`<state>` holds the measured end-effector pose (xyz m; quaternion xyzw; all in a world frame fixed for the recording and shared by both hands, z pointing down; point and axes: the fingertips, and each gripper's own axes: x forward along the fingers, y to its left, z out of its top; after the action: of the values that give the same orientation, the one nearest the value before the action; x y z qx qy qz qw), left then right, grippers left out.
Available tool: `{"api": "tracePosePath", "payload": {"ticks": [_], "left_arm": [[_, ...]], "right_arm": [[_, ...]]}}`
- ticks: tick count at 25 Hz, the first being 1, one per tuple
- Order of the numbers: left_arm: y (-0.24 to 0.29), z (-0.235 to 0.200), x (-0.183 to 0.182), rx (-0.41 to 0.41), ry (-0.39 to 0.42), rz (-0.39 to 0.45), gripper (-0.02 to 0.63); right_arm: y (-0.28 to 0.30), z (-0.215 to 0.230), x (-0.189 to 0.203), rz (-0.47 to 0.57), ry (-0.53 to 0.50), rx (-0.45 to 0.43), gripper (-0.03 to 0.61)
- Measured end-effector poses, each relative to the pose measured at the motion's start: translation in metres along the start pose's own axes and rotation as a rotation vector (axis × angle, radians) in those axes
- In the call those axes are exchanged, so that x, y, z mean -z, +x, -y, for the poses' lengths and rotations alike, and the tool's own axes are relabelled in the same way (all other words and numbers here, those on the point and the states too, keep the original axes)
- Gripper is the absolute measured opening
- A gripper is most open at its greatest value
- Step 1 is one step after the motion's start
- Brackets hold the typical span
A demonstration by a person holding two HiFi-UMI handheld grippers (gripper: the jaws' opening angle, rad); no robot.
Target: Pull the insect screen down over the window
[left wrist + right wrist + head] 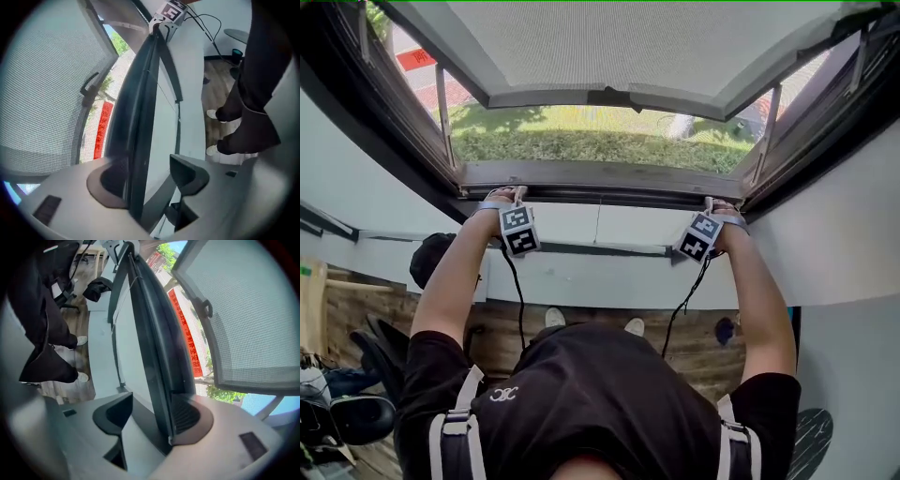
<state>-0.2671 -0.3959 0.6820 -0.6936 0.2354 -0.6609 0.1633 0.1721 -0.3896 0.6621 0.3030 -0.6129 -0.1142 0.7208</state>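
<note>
Head view: my left gripper [514, 195] and right gripper [712, 206] reach the screen bar [600, 178] below the open sash [600, 94].

Left gripper view: fingers wide, bar between; banner [102, 129] blurred.

Right gripper view: fingers wide, bar between; banner print unreadable.

Black short-sleeved T-shirt [581, 394] on show here, with a small white emblem [503, 395] printed near the left shoulder and pale grey harness straps [457, 431] with buckles running over both shoulders. The left gripper [517, 194] and the right gripper [710, 204] each carry a cube [519, 231] faced with black-and-white square markers, and a thin black cable [521, 300] trails off each one. Up close their bodies are pale grey with dark hollowed pads [108, 183]. Down below, dark trousers [253, 126] and white shoes [555, 317].
</note>
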Motion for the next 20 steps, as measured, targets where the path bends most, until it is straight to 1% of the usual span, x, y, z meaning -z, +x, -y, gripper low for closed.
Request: {"api": "tracePosePath", "payload": {"ticks": [1,2,5,7,10,11,13,15,17,18,20], "left_arm": [[0.000,0.003,0.000,0.017,0.007,-0.004,0.288],[0.000,0.002,-0.001,0.011,0.019,-0.007,0.287],[0.002,0.000,0.002,-0.035,0.039,-0.017,0.287],[0.003,-0.001,0.002,-0.061,0.016,-0.011,0.282],[0.006,-0.014,-0.001,-0.125,-0.036,0.021,0.227],[0.004,-0.016,-0.001,-0.134,-0.049,0.022,0.229],[0.001,-0.016,-0.003,-0.150,-0.069,0.024,0.227],[0.000,-0.018,-0.004,-0.183,-0.082,0.036,0.207],[-0.006,-0.021,-0.005,-0.205,-0.128,0.061,0.177],[-0.012,-0.023,-0.007,-0.209,-0.175,0.081,0.163],[-0.023,-0.029,-0.011,-0.216,-0.316,0.143,0.111]], "right_arm": [[0.000,-0.003,0.000,-0.009,-0.003,-0.020,0.247],[0.000,-0.003,0.000,-0.015,-0.007,-0.020,0.247],[-0.002,-0.003,0.001,-0.030,-0.014,0.020,0.254],[0.001,-0.002,0.000,-0.026,-0.005,0.055,0.270],[0.000,0.000,-0.001,-0.026,0.021,0.061,0.285],[0.000,0.001,-0.001,-0.018,0.036,0.069,0.287],[0.002,0.005,-0.003,0.018,0.075,0.108,0.288],[0.003,0.008,-0.005,0.052,0.095,0.156,0.283],[0.002,0.010,-0.007,0.071,0.107,0.186,0.258],[0.001,0.011,-0.007,0.074,0.119,0.188,0.251],[-0.005,0.010,-0.005,0.067,0.162,0.177,0.231]]}}
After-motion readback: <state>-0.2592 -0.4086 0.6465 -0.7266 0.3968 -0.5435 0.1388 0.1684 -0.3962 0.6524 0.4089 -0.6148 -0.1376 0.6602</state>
